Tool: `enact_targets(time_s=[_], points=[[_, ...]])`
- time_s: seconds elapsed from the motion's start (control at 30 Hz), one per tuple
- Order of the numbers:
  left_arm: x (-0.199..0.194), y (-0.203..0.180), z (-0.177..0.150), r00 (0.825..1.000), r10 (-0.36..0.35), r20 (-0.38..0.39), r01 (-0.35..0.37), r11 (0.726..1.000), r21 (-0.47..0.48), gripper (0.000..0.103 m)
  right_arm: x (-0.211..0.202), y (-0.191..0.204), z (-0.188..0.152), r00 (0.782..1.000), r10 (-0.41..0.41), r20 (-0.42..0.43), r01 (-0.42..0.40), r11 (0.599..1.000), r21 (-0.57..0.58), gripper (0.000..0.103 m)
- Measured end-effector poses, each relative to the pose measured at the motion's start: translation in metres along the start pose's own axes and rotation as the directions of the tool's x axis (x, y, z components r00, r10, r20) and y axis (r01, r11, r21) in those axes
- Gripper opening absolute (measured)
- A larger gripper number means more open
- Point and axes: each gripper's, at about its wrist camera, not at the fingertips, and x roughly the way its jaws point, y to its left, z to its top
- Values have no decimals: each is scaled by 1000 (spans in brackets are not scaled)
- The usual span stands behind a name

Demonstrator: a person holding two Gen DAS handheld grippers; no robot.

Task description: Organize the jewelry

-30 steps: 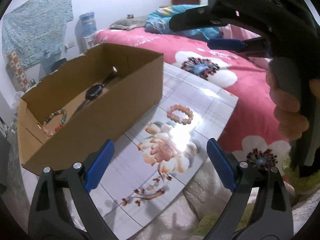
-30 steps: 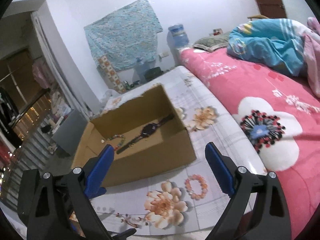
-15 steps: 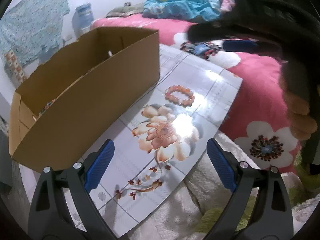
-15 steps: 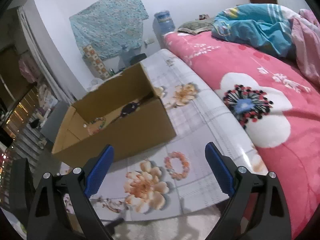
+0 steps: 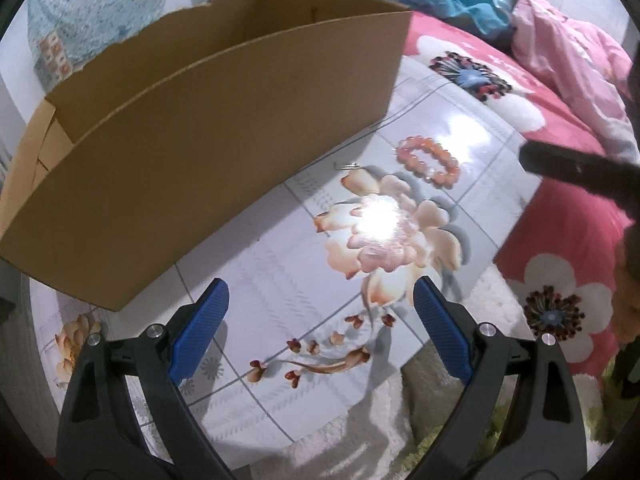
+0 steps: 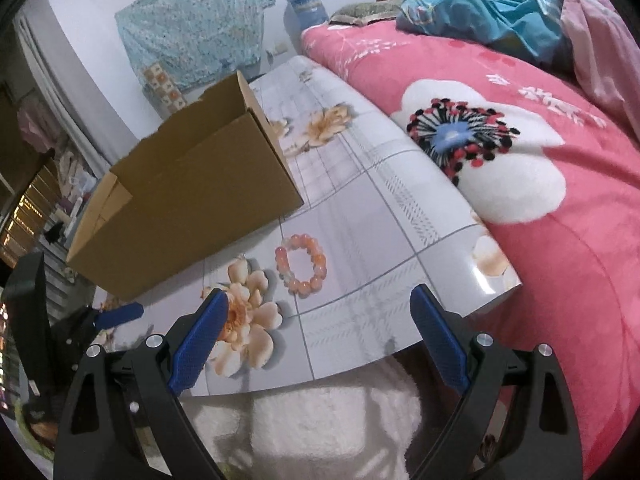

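Bright overhead light throws a white glare patch onto the glossy desk (image 5: pixel 280 288), washing out its printed flower. Fisheye distortion bows the cardboard box (image 5: pixel 208 132) and darkens the corners; the right edge of the left wrist view is motion-blurred.

The cardboard box (image 5: pixel 208 128) is matt brown paperboard. Beside it, the table top (image 6: pixel 360 216) is glossy, throwing back a bright glare, and the bead bracelet (image 6: pixel 301 265) looks smooth and translucent. Past the table's edge, the pink blanket (image 6: pixel 540 240) is soft, fuzzy cloth.
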Motion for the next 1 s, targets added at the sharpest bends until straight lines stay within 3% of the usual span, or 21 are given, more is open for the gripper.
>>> enact_targets(time_s=[0.13,0.57,1.0], points=[[7,5,3,999,28,-22,-28,999,-36,90,4,8,1,1000,-4,7,5,999,-41,90],[23,16,6,995,65,-78,-71,995,-75,90,41,39,7,998,20,-55,-31,978,-205,46],[36,16,14,992,73,-104,-81,994,-69,90,74,57,3,991,-72,-109,34,949,-315,32]])
